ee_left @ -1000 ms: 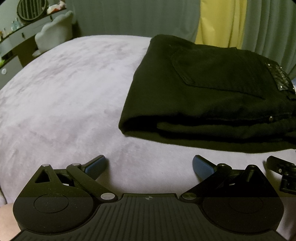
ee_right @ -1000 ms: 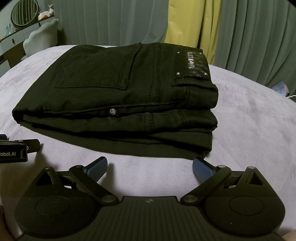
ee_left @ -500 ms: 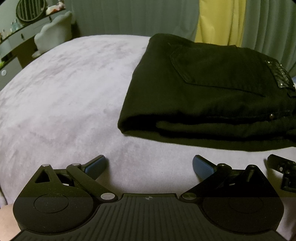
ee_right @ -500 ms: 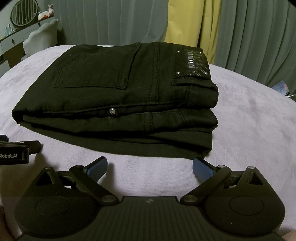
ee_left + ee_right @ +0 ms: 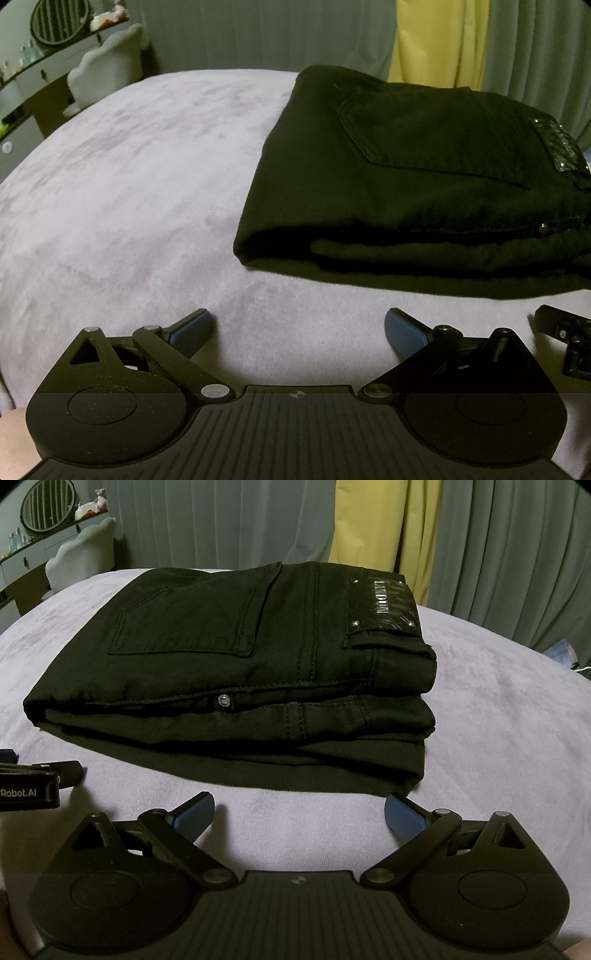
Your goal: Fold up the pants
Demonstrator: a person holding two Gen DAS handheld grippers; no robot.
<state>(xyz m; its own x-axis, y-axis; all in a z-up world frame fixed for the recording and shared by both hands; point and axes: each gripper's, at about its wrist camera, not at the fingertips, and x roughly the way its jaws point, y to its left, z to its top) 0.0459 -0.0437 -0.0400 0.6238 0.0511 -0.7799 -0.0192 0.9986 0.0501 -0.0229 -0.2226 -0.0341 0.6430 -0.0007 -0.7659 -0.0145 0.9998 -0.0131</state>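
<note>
The left gripper (image 5: 298,326), marked "Robot.AI" where it shows in the right wrist view, has its jaws spread over the blanket (image 5: 129,192). The folded black pants (image 5: 229,672) lie just ahead; their waist patch (image 5: 384,603) lettering is unreadable. The right gripper (image 5: 299,808) is likewise spread, empty.

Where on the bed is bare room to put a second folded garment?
The blanket is bare left of the folded pants, toward the chair. A smaller bare patch lies right of the pants, toward the curtains. The near strip is crowded: the open left claw and right claw hover there.
</note>
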